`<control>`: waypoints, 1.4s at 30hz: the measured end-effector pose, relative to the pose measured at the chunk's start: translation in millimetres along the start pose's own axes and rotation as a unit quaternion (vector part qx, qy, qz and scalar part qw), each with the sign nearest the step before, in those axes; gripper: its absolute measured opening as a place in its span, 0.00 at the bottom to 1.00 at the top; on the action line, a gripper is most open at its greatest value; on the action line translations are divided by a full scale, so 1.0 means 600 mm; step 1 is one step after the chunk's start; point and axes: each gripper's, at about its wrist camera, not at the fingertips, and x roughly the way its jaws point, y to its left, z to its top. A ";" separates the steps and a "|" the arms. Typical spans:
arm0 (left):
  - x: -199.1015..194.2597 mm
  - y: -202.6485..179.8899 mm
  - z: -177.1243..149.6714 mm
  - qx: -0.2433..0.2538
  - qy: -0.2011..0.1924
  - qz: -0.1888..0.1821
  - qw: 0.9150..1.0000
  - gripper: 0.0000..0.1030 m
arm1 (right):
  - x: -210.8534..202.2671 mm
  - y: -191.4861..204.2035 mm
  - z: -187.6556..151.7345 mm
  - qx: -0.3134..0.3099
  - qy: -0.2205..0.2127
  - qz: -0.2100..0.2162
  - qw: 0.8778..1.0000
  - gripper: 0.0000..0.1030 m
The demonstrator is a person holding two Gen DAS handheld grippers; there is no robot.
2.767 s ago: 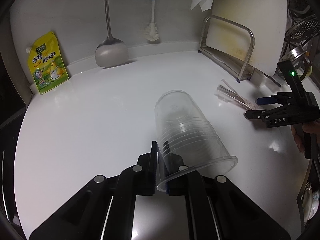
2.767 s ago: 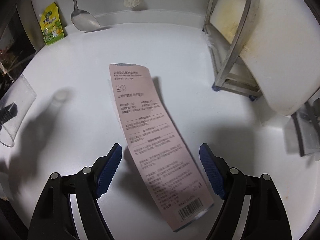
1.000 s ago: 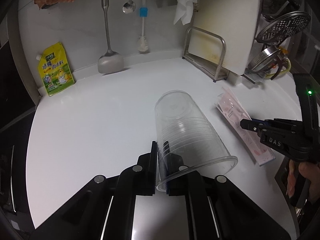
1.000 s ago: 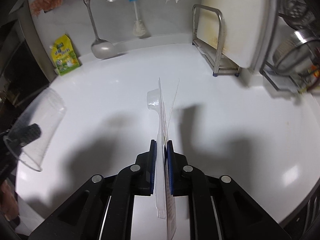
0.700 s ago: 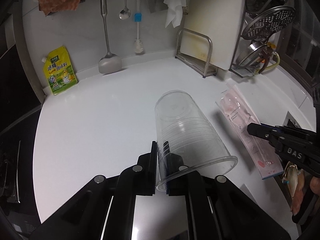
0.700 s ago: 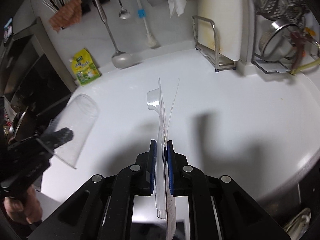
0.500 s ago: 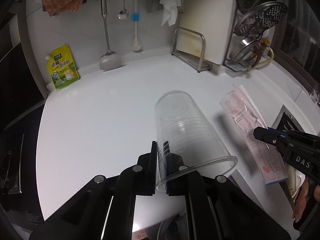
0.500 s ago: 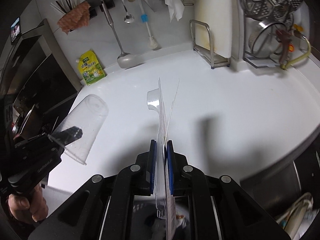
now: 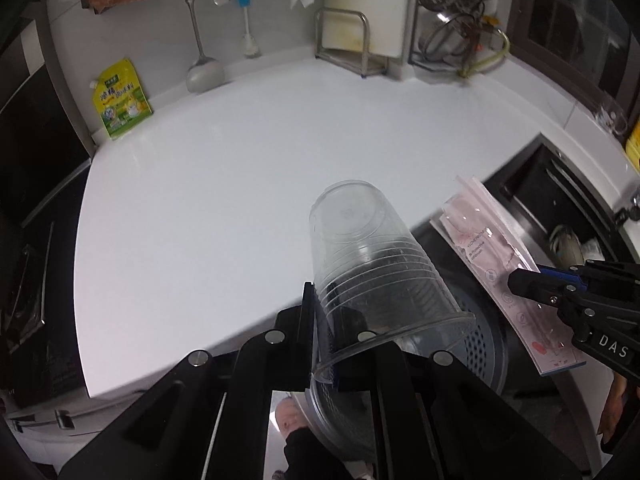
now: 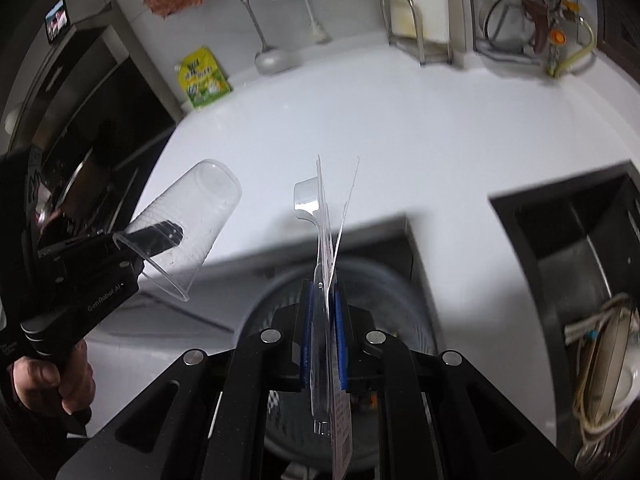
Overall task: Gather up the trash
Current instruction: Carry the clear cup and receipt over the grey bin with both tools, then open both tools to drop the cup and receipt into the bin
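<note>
Carrying clear ribbed plastic cup [image 9: 376,264] and pink blister-pack wrapper [image 9: 504,268], both tongs clamped shut, now off the white bench [image 9: 224,168] front edge, above grey perforated bin [image 9: 476,344]; release next, probably.

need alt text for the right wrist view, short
The right tool is shut on a flat pink-and-clear blister package, held edge-on above a round perforated bin beside a white counter. At left, the left tool grips a clear plastic cup by its rim.
</note>
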 end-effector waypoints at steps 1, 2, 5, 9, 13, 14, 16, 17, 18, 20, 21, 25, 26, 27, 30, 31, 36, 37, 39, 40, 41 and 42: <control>0.001 -0.007 -0.010 0.003 0.006 -0.003 1.000 0.07 | 0.001 0.002 -0.011 0.001 0.006 0.001 1.000 0.10; 0.003 -0.016 -0.023 0.007 0.014 -0.006 1.000 0.07 | 0.003 0.004 -0.025 0.002 0.014 0.003 1.000 0.10; 0.011 -0.036 -0.051 0.011 0.034 -0.014 0.999 0.07 | 0.009 0.008 -0.053 0.007 0.031 0.006 0.999 0.10; 0.026 -0.050 -0.067 0.003 0.058 -0.028 0.998 0.07 | 0.016 0.007 -0.075 0.013 0.048 0.010 0.999 0.10; 0.035 -0.060 -0.075 0.005 0.076 -0.033 0.997 0.07 | 0.022 0.008 -0.082 0.014 0.061 0.010 0.998 0.10; 0.036 -0.063 -0.077 0.004 0.079 -0.033 0.996 0.07 | 0.022 0.008 -0.084 0.016 0.063 0.011 0.998 0.10; 0.037 -0.065 -0.078 0.003 0.082 -0.033 0.996 0.07 | 0.023 0.007 -0.085 0.018 0.067 0.010 0.998 0.10; 0.037 -0.065 -0.078 0.002 0.083 -0.031 0.996 0.07 | 0.024 0.007 -0.085 0.018 0.068 0.009 0.997 0.10; 0.036 -0.066 -0.078 0.002 0.084 -0.031 0.996 0.07 | 0.024 0.006 -0.085 0.018 0.068 0.010 0.997 0.10; 0.034 -0.065 -0.078 0.000 0.084 -0.030 0.996 0.07 | 0.024 0.006 -0.084 0.018 0.070 0.010 0.997 0.10; 0.033 -0.065 -0.077 0.000 0.085 -0.029 0.996 0.07 | 0.024 0.006 -0.084 0.018 0.070 0.010 0.997 0.11; 0.030 -0.065 -0.076 -0.002 0.086 -0.023 0.996 0.08 | 0.027 0.008 -0.079 0.015 0.070 0.010 0.997 0.11; 0.029 -0.065 -0.076 -0.003 0.086 -0.021 0.996 0.09 | 0.027 0.008 -0.078 0.015 0.068 0.012 0.997 0.11; 0.028 -0.064 -0.076 -0.004 0.086 -0.020 0.996 0.10 | 0.026 0.008 -0.079 0.015 0.067 0.012 0.998 0.11; 0.025 -0.061 -0.075 -0.009 0.085 -0.017 0.996 0.24 | 0.021 0.006 -0.079 0.019 0.058 0.010 0.998 0.19; 0.023 -0.059 -0.074 -0.011 0.083 -0.016 0.996 0.34 | 0.018 0.004 -0.079 0.021 0.054 0.010 0.998 0.24; 0.011 -0.058 -0.067 -0.014 0.069 -0.012 0.997 0.52 | 0.003 -0.002 -0.077 0.029 0.040 0.007 0.999 0.35; 0.010 -0.057 -0.065 -0.015 0.068 -0.013 0.997 0.55 | 0.001 -0.003 -0.077 0.031 0.038 0.006 0.999 0.35; 0.007 -0.058 -0.061 -0.015 0.066 -0.013 0.998 0.56 | -0.001 -0.004 -0.076 0.032 0.037 0.007 0.999 0.35; 0.006 -0.059 -0.060 -0.014 0.065 -0.013 0.998 0.57 | -0.003 -0.005 -0.075 0.033 0.035 0.007 0.999 0.36; 0.005 -0.059 -0.058 -0.013 0.064 -0.012 0.998 0.57 | -0.005 -0.005 -0.075 0.033 0.033 0.006 0.999 0.37; 0.004 -0.060 -0.057 -0.012 0.062 -0.012 0.998 0.59 | -0.007 -0.004 -0.075 0.033 0.031 0.005 0.999 0.38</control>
